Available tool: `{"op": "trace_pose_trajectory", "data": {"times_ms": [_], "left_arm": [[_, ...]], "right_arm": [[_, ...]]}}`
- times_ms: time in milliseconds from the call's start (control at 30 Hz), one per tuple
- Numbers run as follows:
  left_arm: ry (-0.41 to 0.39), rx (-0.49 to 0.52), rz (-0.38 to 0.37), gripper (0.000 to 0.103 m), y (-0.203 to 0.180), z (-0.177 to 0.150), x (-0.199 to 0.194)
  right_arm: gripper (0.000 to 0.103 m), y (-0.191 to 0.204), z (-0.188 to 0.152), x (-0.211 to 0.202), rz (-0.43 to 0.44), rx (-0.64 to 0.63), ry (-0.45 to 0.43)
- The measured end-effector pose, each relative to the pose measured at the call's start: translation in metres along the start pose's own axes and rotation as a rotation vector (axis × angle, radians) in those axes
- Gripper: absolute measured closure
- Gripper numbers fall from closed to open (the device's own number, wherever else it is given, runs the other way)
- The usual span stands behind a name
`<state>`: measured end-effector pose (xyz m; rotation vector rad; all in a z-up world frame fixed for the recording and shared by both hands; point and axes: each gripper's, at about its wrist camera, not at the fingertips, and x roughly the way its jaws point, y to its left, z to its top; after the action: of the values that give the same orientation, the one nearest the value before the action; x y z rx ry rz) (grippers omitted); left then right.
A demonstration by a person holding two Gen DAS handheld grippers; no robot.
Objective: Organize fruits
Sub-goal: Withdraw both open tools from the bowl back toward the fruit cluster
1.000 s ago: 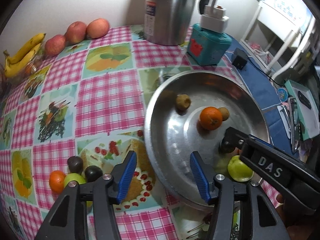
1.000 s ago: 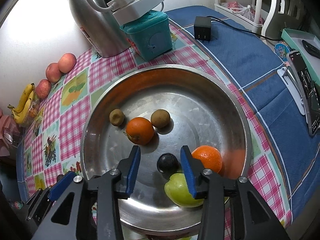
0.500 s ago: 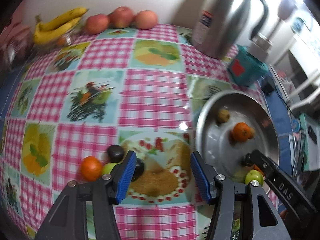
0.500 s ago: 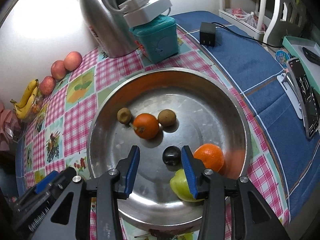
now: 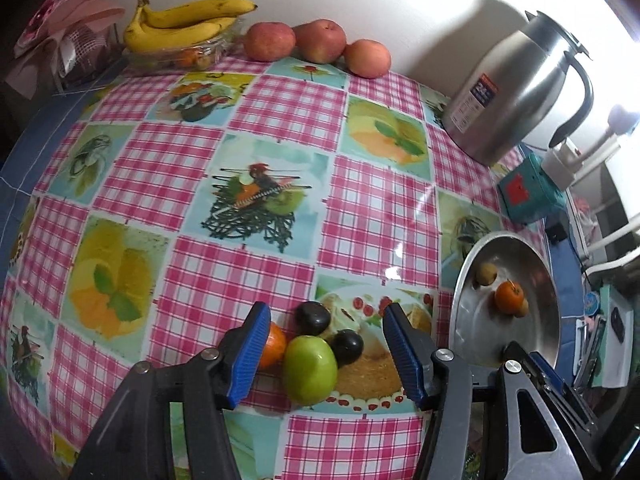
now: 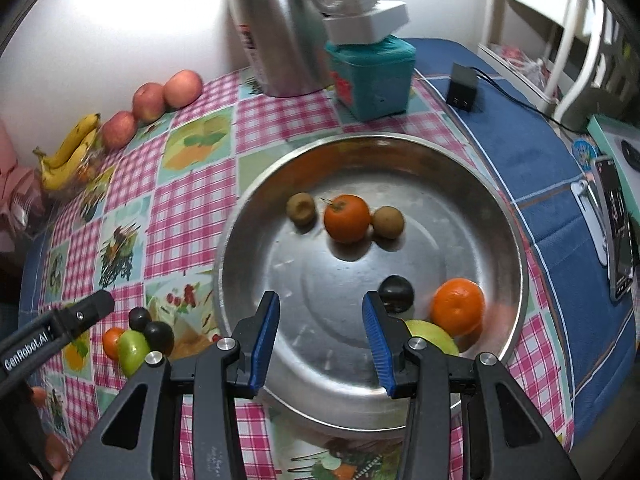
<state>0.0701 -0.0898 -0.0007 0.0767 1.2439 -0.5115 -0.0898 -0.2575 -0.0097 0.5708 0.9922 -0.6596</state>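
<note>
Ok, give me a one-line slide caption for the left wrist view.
Left gripper, jaws opening, above a green fruit, two dark plums and an orange on the checked tablecloth.

A plain white wall [image 5: 420, 8] backs the bench [image 5: 280, 152], which wears a pink checked cloth printed with fruit pictures over a blue cover [image 6: 532, 152]. Bright light washes the wall. White furniture [image 6: 560, 20] stands beyond the bench's far end.

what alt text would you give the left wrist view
The left gripper, jaws opening and holding nothing, hovers over a green fruit, two dark fruits and an orange on a pink checked tablecloth; a steel pan with more fruit sits at right.
</note>
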Motion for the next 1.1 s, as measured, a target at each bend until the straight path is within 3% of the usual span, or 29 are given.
{"op": "trace_pose_trajectory", "data": {"times_ms": [533, 700, 867, 933, 967, 1000, 1100], "left_arm": [[-0.002, -0.013, 0.013, 0.033, 0.005, 0.002, 0.0], [-0.004, -0.013, 0.018, 0.022, 0.006, 0.001, 0.0], [0.0, -0.014, 0.024, 0.019, 0.007, 0.0, 0.0], [-0.004, -0.014, 0.031, 0.013, 0.008, -0.001, 0.0], [-0.009, -0.013, 0.037, 0.005, 0.008, -0.002, 0.0], [-0.017, -0.008, 0.048, 0.0, 0.008, -0.002, -0.001], [-0.041, 0.014, 0.097, 0.0, 0.01, -0.005, -0.002]], "right_arm": [[0.059, 0.01, -0.004, 0.003, -0.007, -0.021, 0.014], [0.059, 0.011, -0.004, 0.005, -0.011, -0.018, 0.021], [0.055, 0.011, -0.006, 0.009, -0.018, -0.017, 0.034], [0.054, 0.011, -0.006, 0.009, -0.019, -0.014, 0.034], [0.054, 0.01, -0.007, 0.009, -0.019, -0.012, 0.033], [0.05, 0.01, -0.006, 0.009, -0.021, -0.01, 0.031], [0.028, 0.009, -0.007, 0.009, -0.019, -0.005, 0.019]]}}
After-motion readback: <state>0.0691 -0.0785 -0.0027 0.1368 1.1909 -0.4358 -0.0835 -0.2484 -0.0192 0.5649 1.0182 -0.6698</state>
